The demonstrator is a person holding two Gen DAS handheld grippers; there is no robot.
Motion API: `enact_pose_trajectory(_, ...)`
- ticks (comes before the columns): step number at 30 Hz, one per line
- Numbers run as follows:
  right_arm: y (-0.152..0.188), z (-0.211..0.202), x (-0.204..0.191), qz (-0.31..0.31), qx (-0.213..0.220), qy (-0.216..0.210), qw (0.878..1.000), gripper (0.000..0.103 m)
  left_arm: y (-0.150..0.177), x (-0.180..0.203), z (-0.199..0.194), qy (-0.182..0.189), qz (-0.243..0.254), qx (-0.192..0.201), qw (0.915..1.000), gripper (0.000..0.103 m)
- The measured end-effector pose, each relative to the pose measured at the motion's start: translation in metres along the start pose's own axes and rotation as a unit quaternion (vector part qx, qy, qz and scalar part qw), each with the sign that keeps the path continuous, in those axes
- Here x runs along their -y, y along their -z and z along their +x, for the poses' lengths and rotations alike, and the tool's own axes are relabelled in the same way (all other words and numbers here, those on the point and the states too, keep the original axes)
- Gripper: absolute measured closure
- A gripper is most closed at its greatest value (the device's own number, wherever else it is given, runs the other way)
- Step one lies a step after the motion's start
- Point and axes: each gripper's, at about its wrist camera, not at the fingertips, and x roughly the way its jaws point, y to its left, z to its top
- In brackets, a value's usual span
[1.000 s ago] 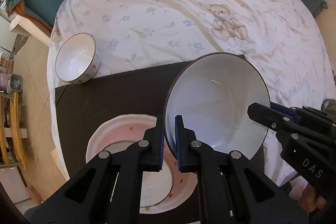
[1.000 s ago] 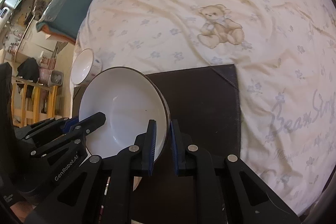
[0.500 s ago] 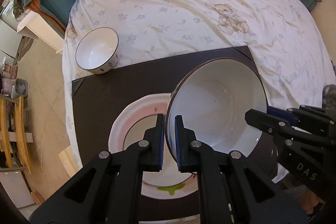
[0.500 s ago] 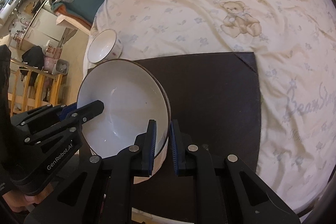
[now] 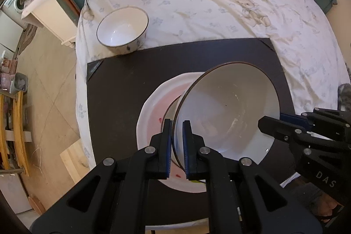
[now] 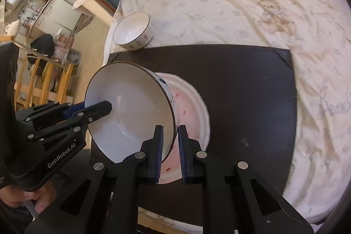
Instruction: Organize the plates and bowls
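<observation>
A bed sheet (image 5: 208, 3) printed with teddy bears and small flowers spreads out far ahead of both grippers. On it, directly ahead of and beneath the fingers, lies a dark brown mat (image 5: 122, 89). A pink-tinted scalloped plate (image 5: 151, 109) with red flecks rests on the mat, just below the fingertips of both tools. Over the plate sits a large white bowl (image 5: 228, 115) with a thin dark rim, tilted; whether its base touches the plate cannot be told. The left gripper (image 5: 176, 142) is clenched on the bowl's near-left rim, one blue pad inside and one outside. The right gripper (image 6: 170, 146) is clamped the same way on the opposite rim, so each tool shows in the other's view across the bowl. Farther ahead and to the left of both, a small white bowl (image 5: 122, 29) with a floral side stands upright on the sheet at the mat's far corner.
</observation>
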Motion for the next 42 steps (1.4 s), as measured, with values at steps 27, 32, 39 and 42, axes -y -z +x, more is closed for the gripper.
enact_pose_trajectory(27, 0.006, 0.034, -0.009, 0.016, -0.025, 0.038, 0.999, 0.088, 0.005, -0.025, 0.030, 0.040, -0.036, -0.011, 0.9985, 0.096)
enact_pose_trajectory(32, 0.005, 0.024, -0.003, 0.028, -0.009, 0.017, 0.999, 0.085, 0.006, -0.033, 0.024, 0.062, -0.051, -0.003, 0.9968, 0.095)
enact_pose_trajectory(39, 0.001, 0.021, 0.002, 0.042, 0.002, -0.004, 0.999, 0.084, 0.000, -0.033, 0.021, 0.072, -0.053, 0.002, 0.9959, 0.097)
enact_pose_trajectory(42, -0.002, 0.020, 0.009, 0.065, 0.001, -0.019, 0.998, 0.084, -0.004, -0.038, 0.024, 0.087, -0.065, -0.008, 0.9941, 0.097)
